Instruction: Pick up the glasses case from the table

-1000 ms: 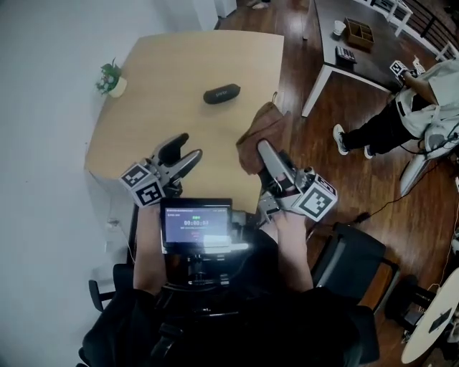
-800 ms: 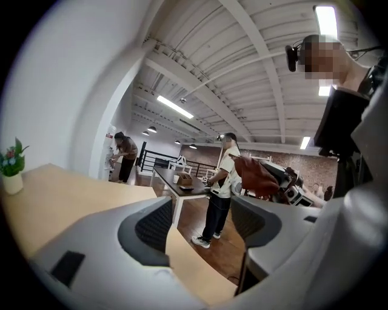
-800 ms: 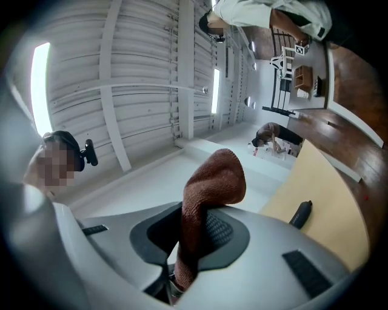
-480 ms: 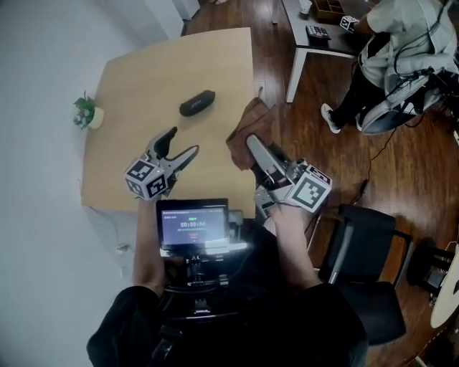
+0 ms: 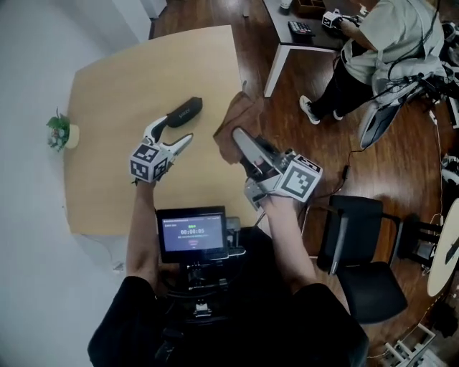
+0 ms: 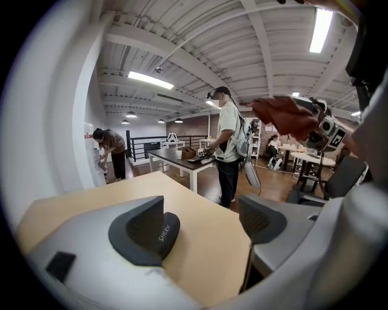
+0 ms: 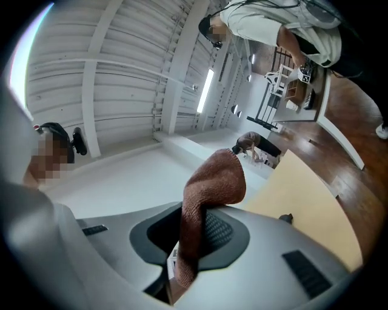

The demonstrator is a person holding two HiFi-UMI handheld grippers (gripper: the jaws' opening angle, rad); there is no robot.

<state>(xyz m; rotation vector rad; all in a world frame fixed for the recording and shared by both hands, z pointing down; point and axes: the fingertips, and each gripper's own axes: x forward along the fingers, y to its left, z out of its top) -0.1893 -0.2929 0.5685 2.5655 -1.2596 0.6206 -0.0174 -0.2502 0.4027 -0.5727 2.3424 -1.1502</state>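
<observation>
Inspection of the work area, from my remote station.

Item 1: the glasses case (image 5: pixel 183 112), dark and oblong, lies flat on the light wooden table (image 5: pixel 122 79), near the middle, its long axis running diagonally. It has not been lifted.

Item 2: the left gripper (image 5: pixel 176 131) is low over the table with its jaws spread wide and nothing pressed between them. In the left gripper view only bare tabletop shows in the gap. The case sits just ahead and to one side, partly hidden behind one pad. From the head view one jaw tip is right at the case's near end (I cannot confirm contact).

Item 3: the right gripper (image 5: pixel 238 136) is over the table's right edge, jaws closed on a brown cloth (image 5: pixel 239 116). The right gripper view shows the cloth pinched between the pads, its free end flopping over one jaw.

Item 4: a small potted plant (image 5: pixel 61 132) stands at the table's left edge, well apart from the case. A person (image 5: pixel 380 43) stands at a dark table (image 5: pixel 283 21) beyond.
</observation>
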